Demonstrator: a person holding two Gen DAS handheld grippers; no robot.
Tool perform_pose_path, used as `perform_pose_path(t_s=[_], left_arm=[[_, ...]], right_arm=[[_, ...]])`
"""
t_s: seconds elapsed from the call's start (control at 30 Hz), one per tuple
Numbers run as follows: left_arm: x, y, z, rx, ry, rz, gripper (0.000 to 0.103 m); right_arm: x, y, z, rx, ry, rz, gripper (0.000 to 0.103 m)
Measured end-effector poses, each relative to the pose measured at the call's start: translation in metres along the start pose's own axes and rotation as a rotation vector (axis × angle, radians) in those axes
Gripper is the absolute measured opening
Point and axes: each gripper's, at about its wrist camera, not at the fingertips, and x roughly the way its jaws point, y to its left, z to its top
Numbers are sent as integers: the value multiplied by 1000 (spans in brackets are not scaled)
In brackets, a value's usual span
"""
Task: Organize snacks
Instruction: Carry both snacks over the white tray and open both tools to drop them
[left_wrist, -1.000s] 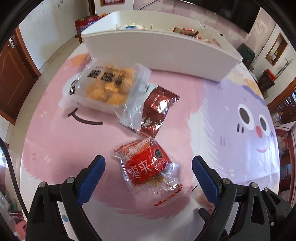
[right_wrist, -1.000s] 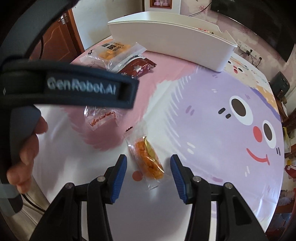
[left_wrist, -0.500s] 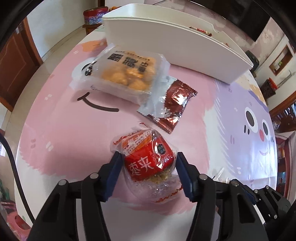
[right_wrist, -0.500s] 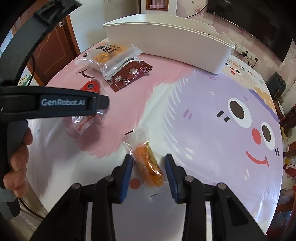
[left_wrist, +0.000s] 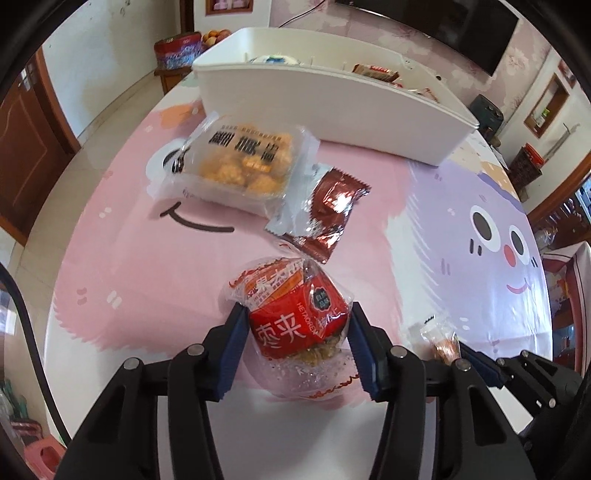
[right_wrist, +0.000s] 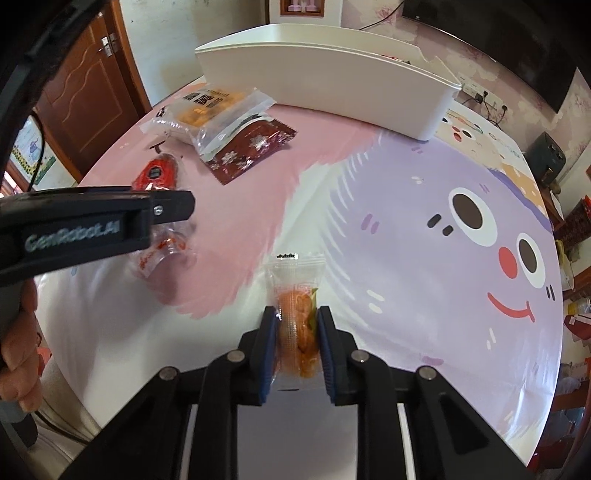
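Right gripper (right_wrist: 297, 332): fingers just squeezed in, pinching the orange snack packet (right_wrist: 298, 325) on the tabletop (right_wrist: 406, 295).
Left gripper (left_wrist: 295, 332): fingers just closed on the red snack pack (left_wrist: 295, 317), clamped at both sides.
Beyond: brown foil sachet (left_wrist: 328, 210), then the yellow biscuit bag (left_wrist: 236, 162), overlapping.
Far edge: white bin (left_wrist: 332, 107), snacks inside.
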Motion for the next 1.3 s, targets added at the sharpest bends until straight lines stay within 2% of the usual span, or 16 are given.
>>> perform_pose_path(t_s=[0.33,0.63,0.83,1.1,1.3], left_arm=[[-29,-14,11,85,-85,15,52],[-57,-33,36,177,-138,24,52],[-79,-41,77,220,-186,4,52],[-122,-37,168,218,-241,-33,52],[-148,-45,213,251,-300,-35,52]], right_arm=[[-26,-15,18,65,-56,12,22],[-61,-27,58,85,-146,45,22],[-87,-39,101,92,-220,37,22],[-135,-53,170,62,-351,-1,22],[-168,-69,218,84,-456,-18,22]])
